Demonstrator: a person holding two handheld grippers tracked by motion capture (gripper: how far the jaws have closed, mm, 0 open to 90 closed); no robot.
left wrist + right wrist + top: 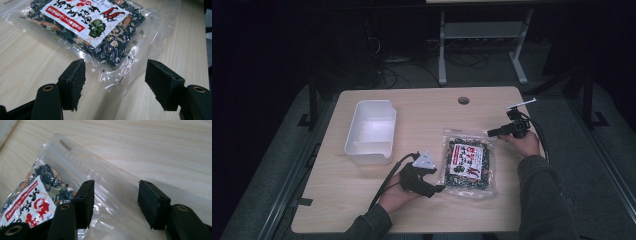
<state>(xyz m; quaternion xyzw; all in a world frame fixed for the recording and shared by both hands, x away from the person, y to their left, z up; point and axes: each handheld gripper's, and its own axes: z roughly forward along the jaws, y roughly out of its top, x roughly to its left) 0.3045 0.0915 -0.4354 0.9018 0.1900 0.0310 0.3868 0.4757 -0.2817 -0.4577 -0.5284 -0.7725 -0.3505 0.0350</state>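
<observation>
In the left gripper view the top edge is cutting off the far part of the food bag [95,27], and its label print is too small to read. In the right gripper view the left jaw is covering part of that bag [57,177], whose lower end is running past the bottom-left edge.

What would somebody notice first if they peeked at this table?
Probably the clear bag of dark dried food with its red and white label, lying flat in the middle of the wooden table. A black gripper points at it from each side, the left gripper at its near corner and the right gripper at its far corner, both open. A white tub sits to the left.
</observation>
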